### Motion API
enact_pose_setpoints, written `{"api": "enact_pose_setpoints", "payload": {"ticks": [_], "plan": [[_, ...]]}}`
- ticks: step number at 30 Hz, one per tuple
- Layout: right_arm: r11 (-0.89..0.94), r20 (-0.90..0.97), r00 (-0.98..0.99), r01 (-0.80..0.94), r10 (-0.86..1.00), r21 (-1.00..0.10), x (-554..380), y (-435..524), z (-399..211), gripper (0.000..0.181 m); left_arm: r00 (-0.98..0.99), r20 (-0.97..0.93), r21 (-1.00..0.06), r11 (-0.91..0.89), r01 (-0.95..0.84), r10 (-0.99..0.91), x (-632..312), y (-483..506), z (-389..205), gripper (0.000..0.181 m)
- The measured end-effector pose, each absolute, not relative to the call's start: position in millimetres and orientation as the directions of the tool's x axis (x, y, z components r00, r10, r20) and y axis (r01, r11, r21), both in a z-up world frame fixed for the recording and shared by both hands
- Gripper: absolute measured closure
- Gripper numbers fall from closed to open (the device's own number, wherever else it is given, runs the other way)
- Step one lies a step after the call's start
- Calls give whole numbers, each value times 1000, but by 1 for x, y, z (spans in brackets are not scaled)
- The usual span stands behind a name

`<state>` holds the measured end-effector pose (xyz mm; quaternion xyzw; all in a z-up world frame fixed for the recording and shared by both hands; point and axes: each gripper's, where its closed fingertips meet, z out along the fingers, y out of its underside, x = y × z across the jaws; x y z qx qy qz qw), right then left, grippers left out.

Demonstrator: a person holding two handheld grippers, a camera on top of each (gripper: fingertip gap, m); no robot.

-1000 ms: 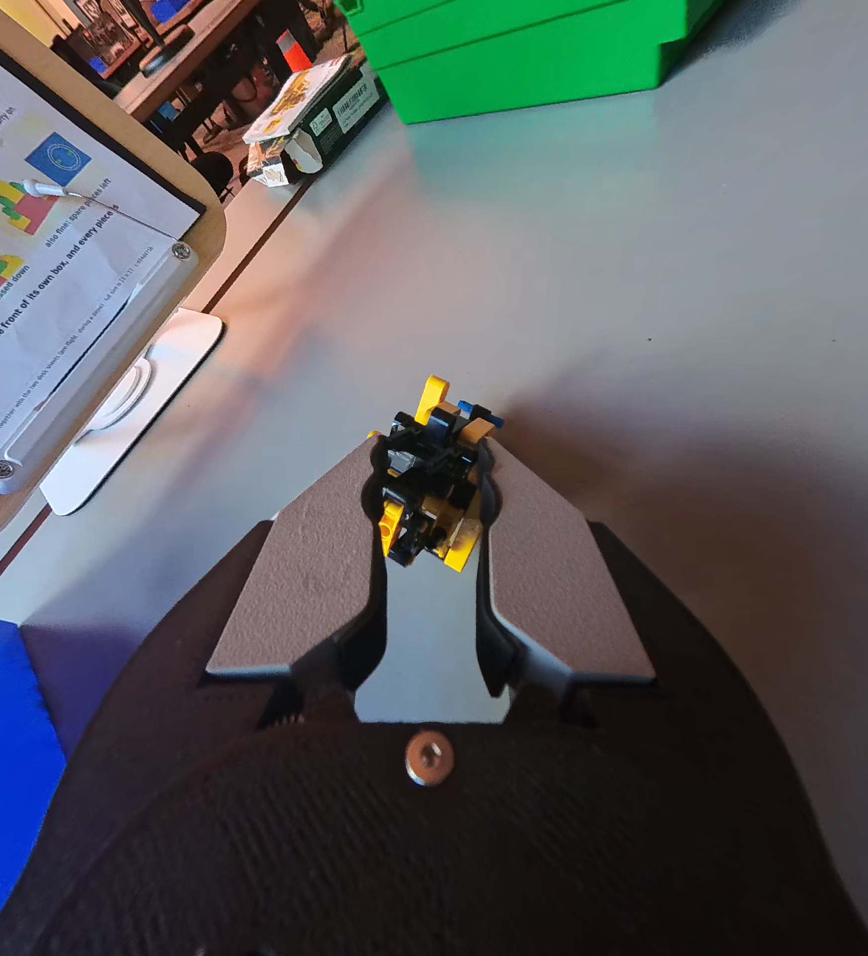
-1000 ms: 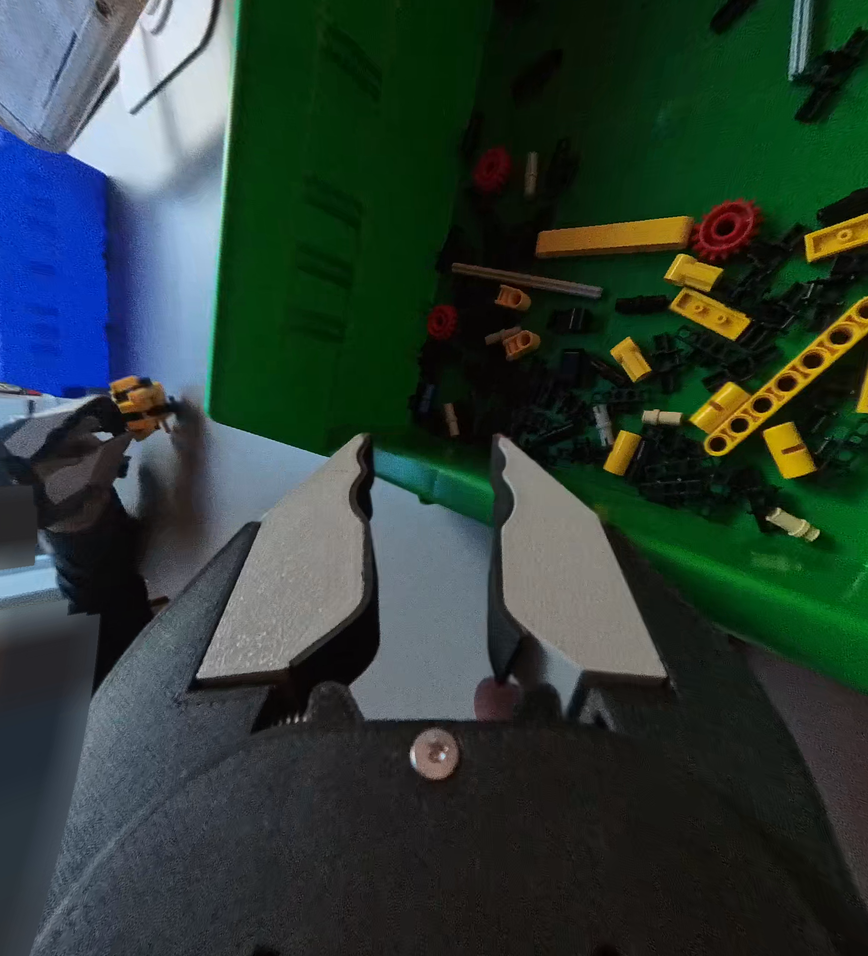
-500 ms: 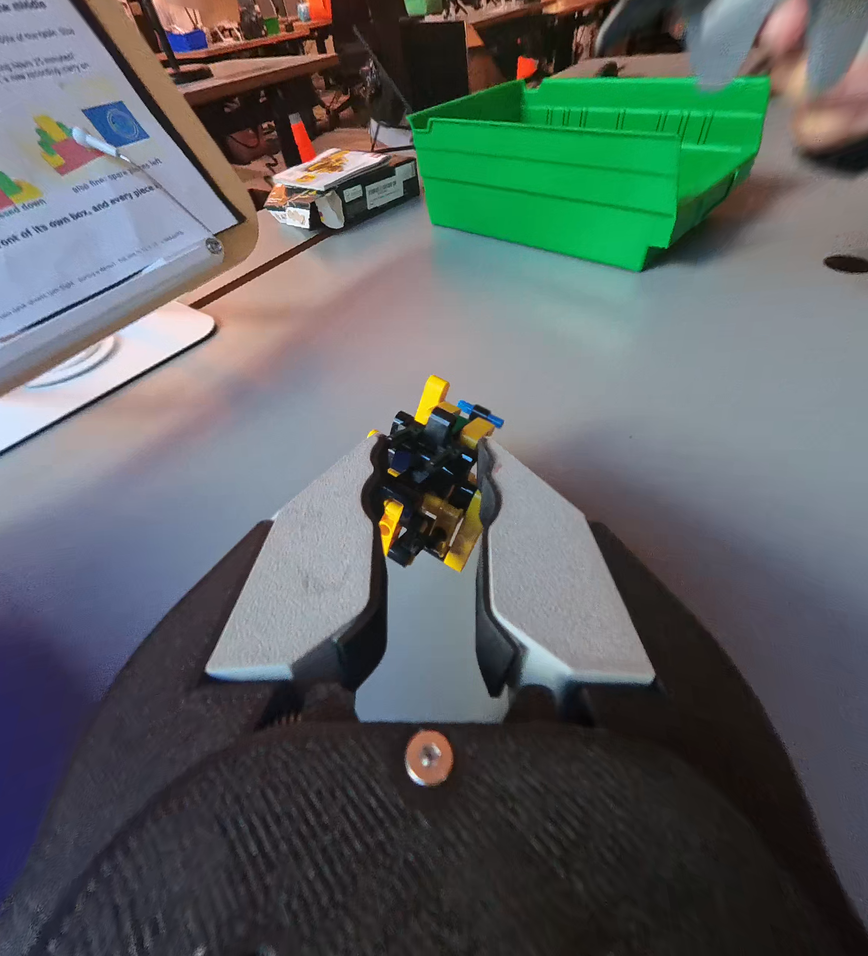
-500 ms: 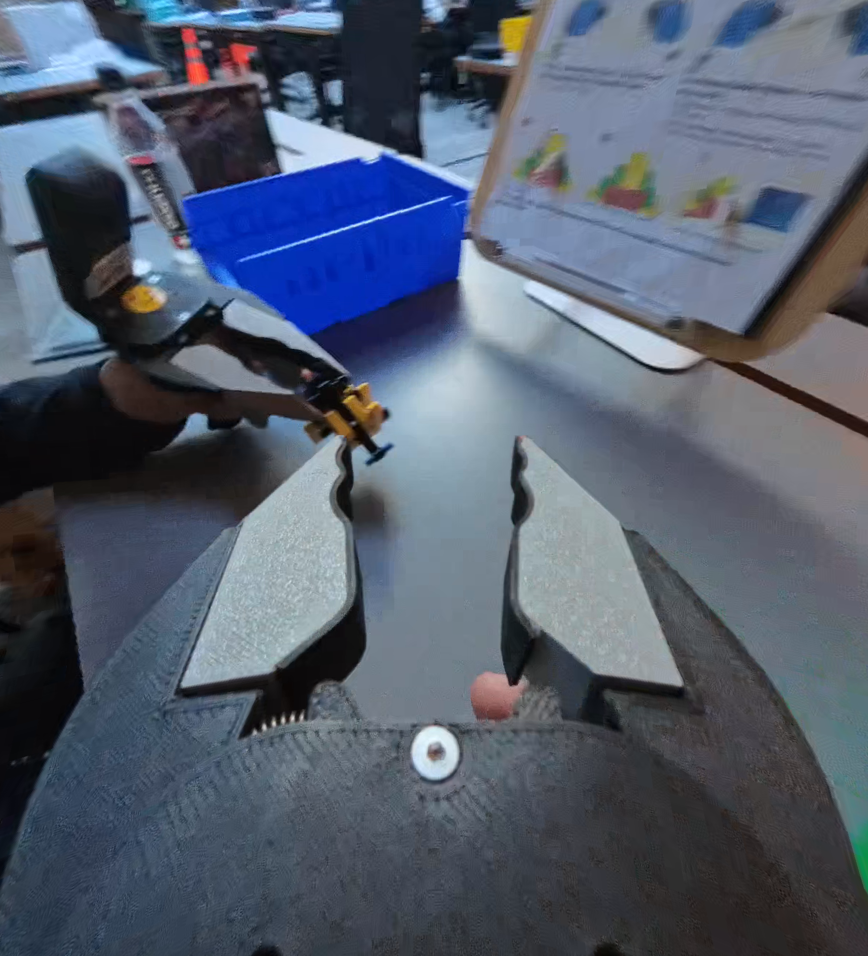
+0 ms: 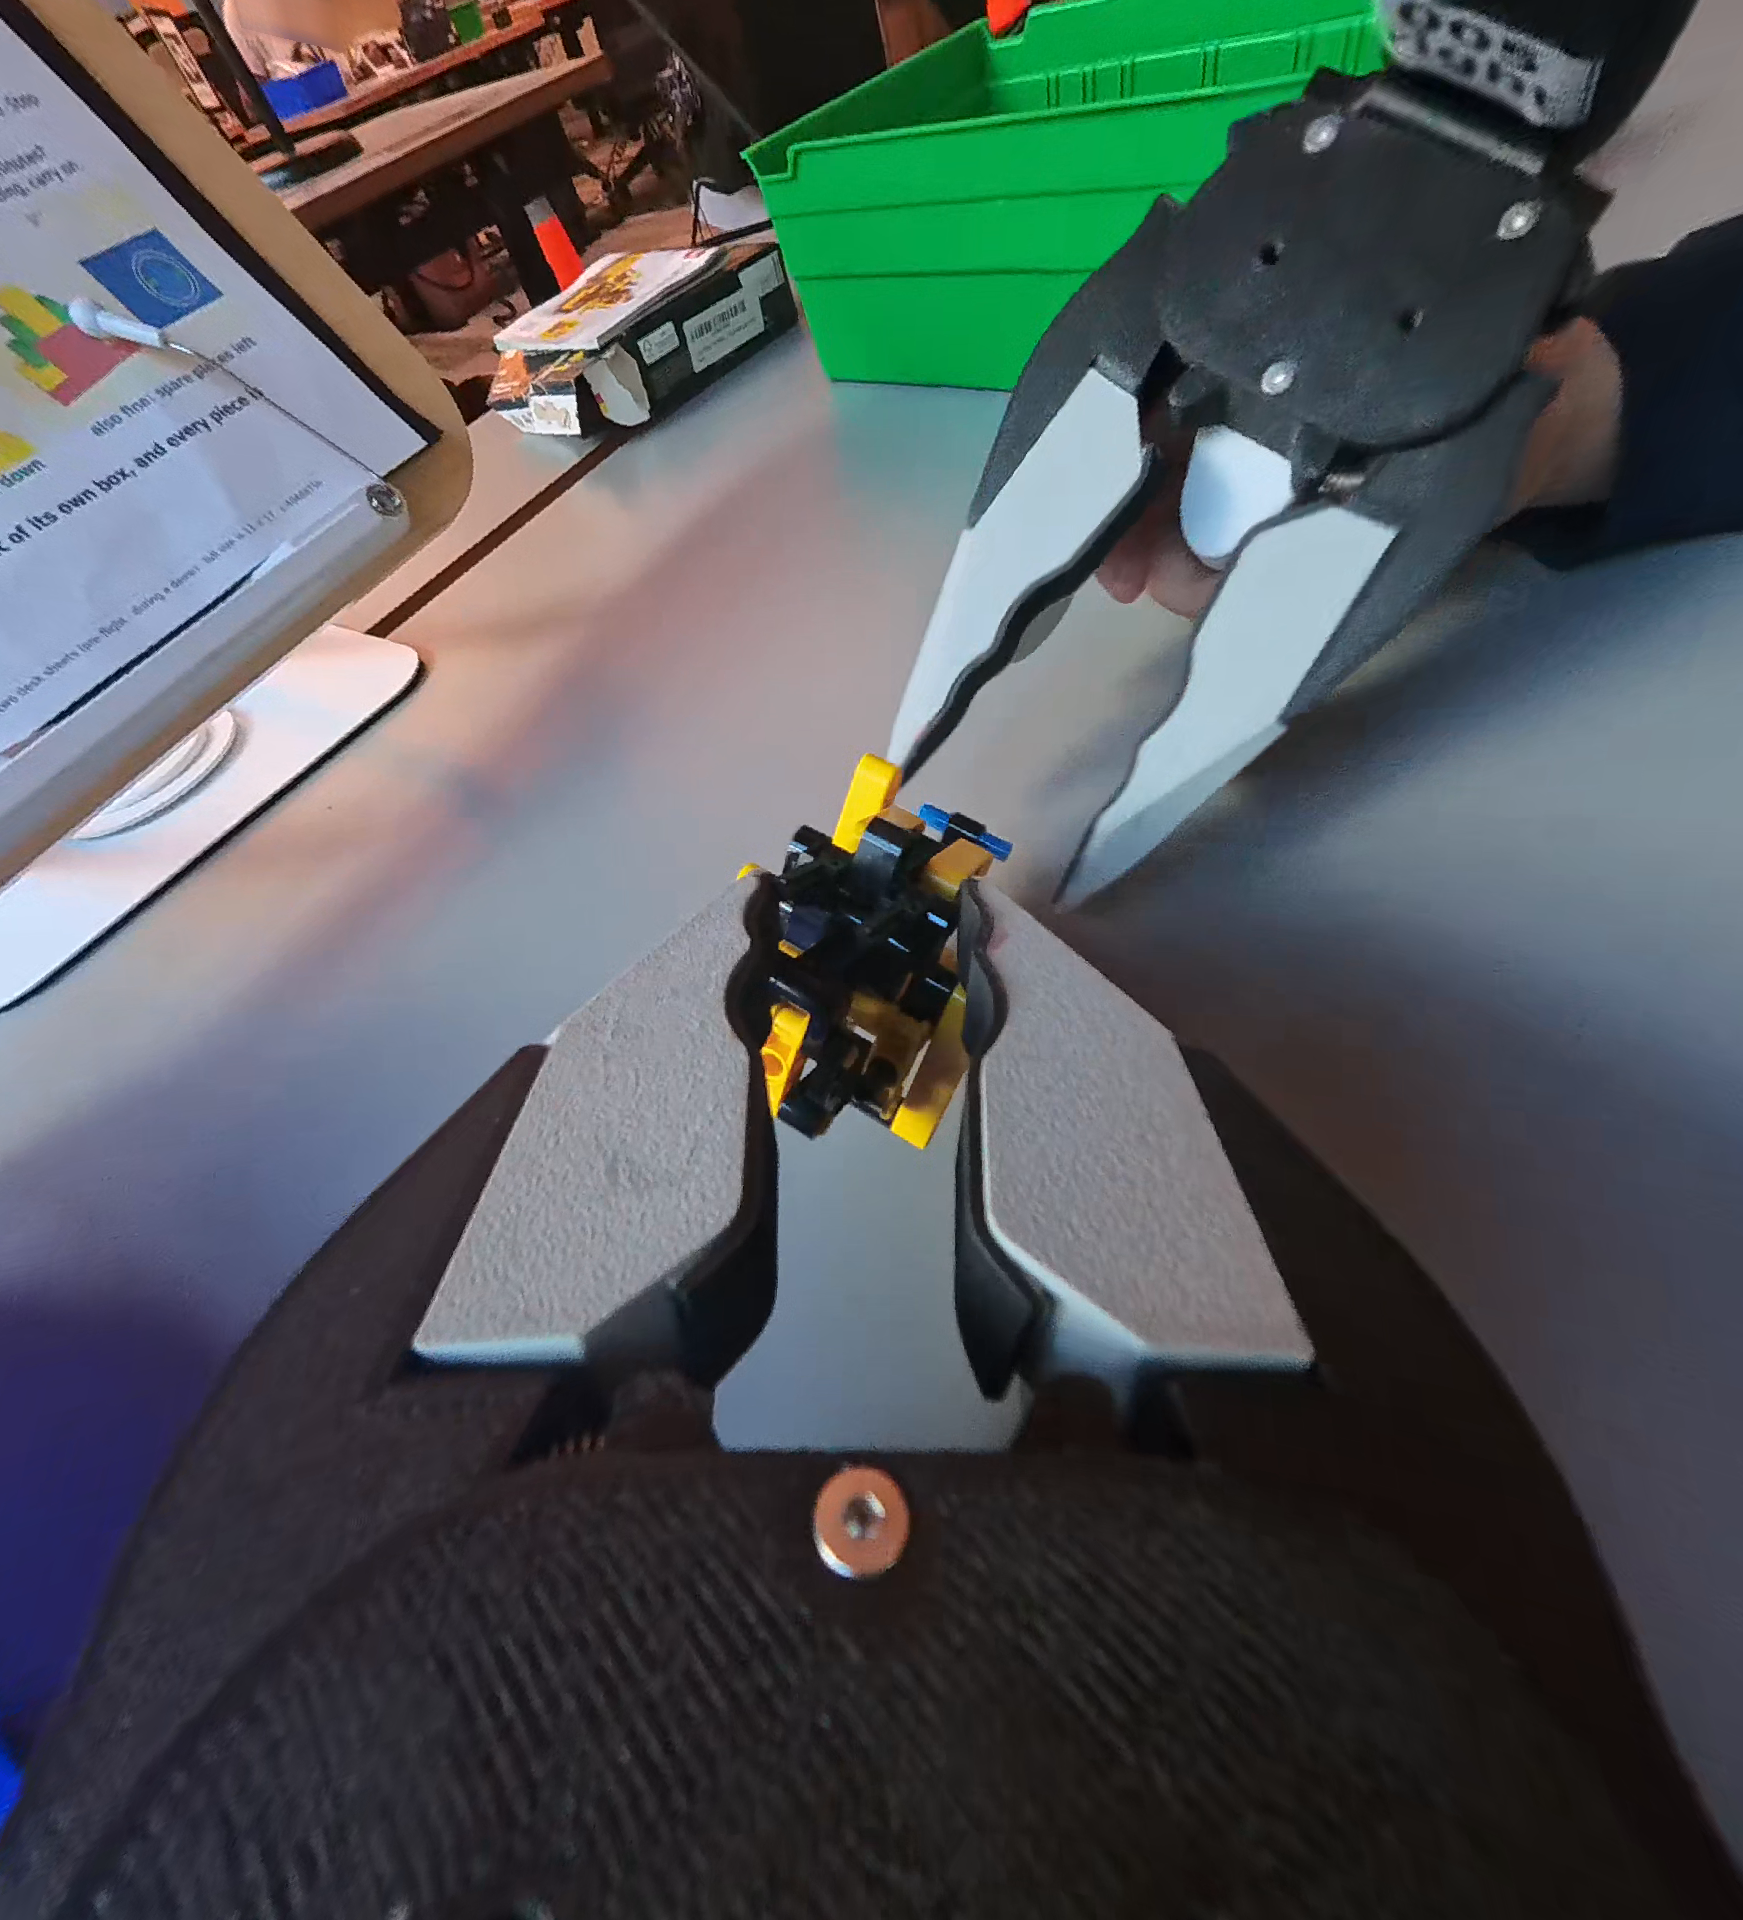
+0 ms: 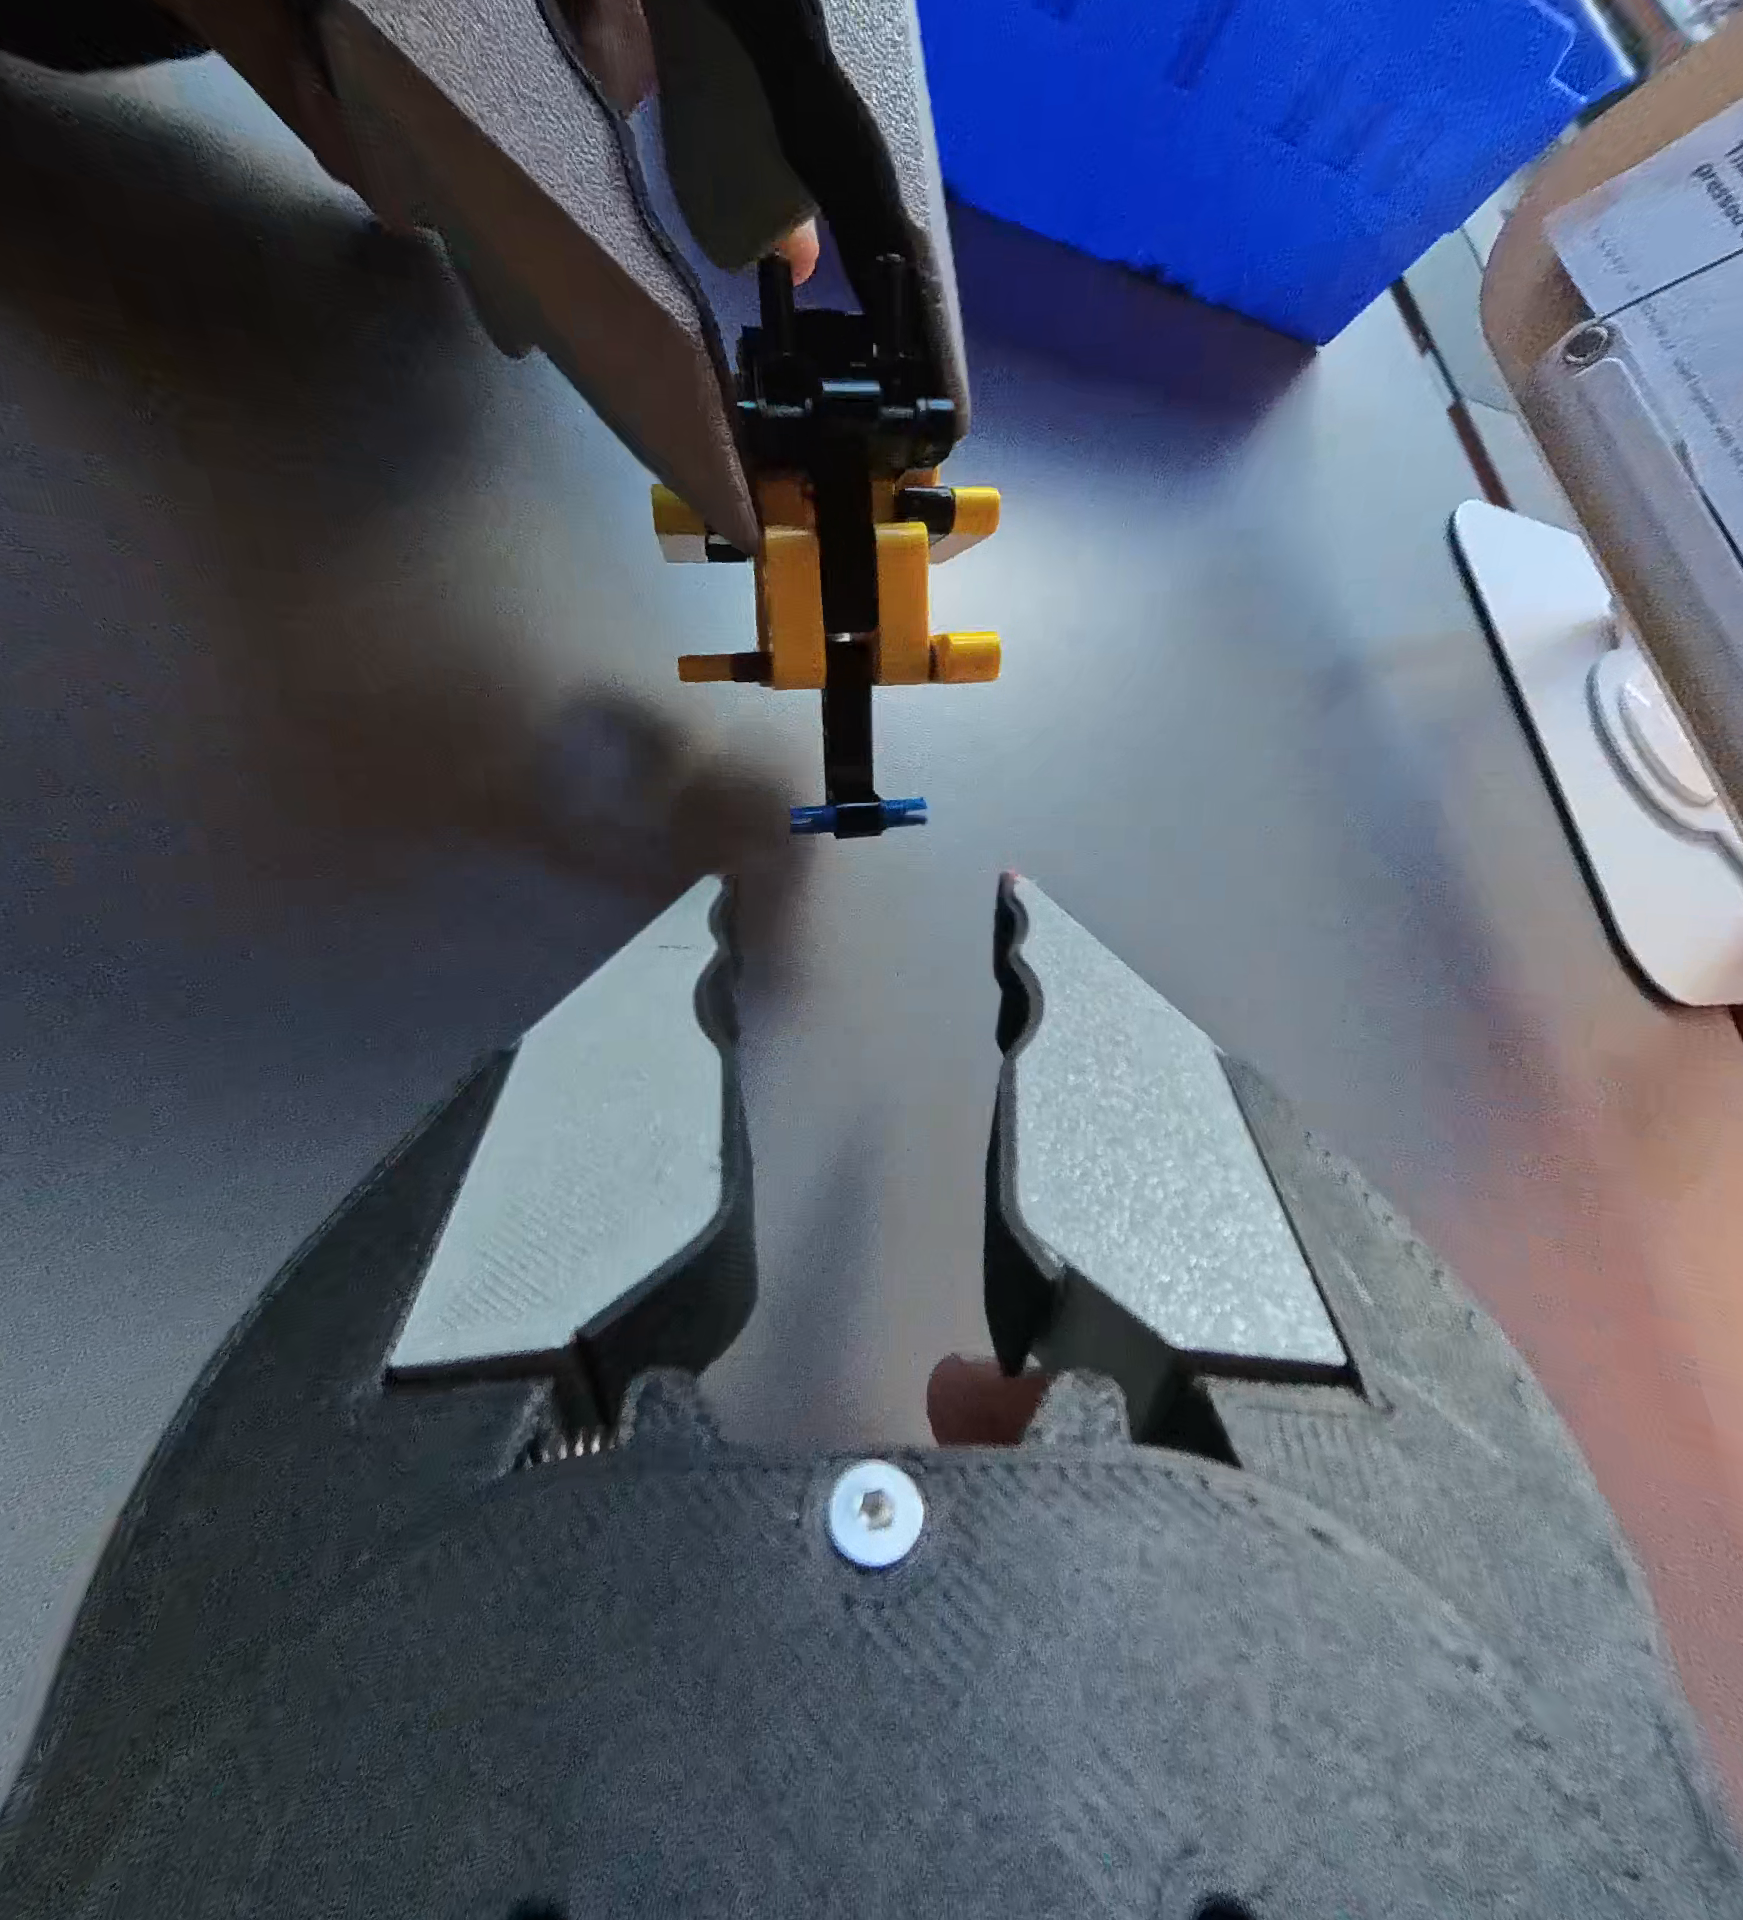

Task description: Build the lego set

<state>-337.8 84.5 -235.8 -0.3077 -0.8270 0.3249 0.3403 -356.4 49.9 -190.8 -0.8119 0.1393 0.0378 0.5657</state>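
Note:
My left gripper [image 5: 862,914] is shut on a small black and yellow lego assembly [image 5: 872,966] and holds it above the grey table [image 5: 1469,1039]. A thin black beam with a blue pin [image 6: 856,818] sticks out of the assembly's [image 6: 841,582] front end. My right gripper [image 6: 862,894] is open and empty, its tips just short of the blue pin. In the left wrist view the right gripper [image 5: 992,821] points down at the assembly from the upper right, one fingertip close to its yellow piece.
A green parts bin [image 5: 960,197] stands at the back of the table. An instruction sheet on a wooden stand [image 5: 119,416] with a white base [image 6: 1615,769] is at the left. A blue bin [image 6: 1241,135] and a small black box [image 5: 649,332] sit farther off. Tip to tip, the grippers are about 7 centimetres apart. The right tips stand about 30 centimetres off the white base [image 6: 1615,769]. The left camera catches it too, in the left wrist view [image 5: 227,774].
My right gripper swung away from the green bin and came in close to the assembly, facing it head on. My left gripper kept hold of the assembly.

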Motion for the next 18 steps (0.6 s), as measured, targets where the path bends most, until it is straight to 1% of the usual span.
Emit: {"api": "enact_pose_setpoints", "payload": {"ticks": [6,7,10,15,18], "plan": [[638,410,-595,236,691,-733,-336,76,-236,135,948,-231,-886,-356,-298,-218,-349,51,-200,150],[644,416,-592,240,690,-727,-336,76,-237,144,946,-229,-881,-365,-302,-232,-346,51,-203,150],[636,376,-604,296,702,-713,-337,74,-244,159,942,-228,-874,-375,-310,-247,-343,49,-205,150],[686,451,-580,279,678,-672,-340,72,-247,159,936,-241,-870,-371,-326,-256,-342,48,-206,150],[700,465,-590,258,660,-666,-337,72,-247,159,933,-263,-865,-367,-341,-248,-342,49,-206,150]]}}
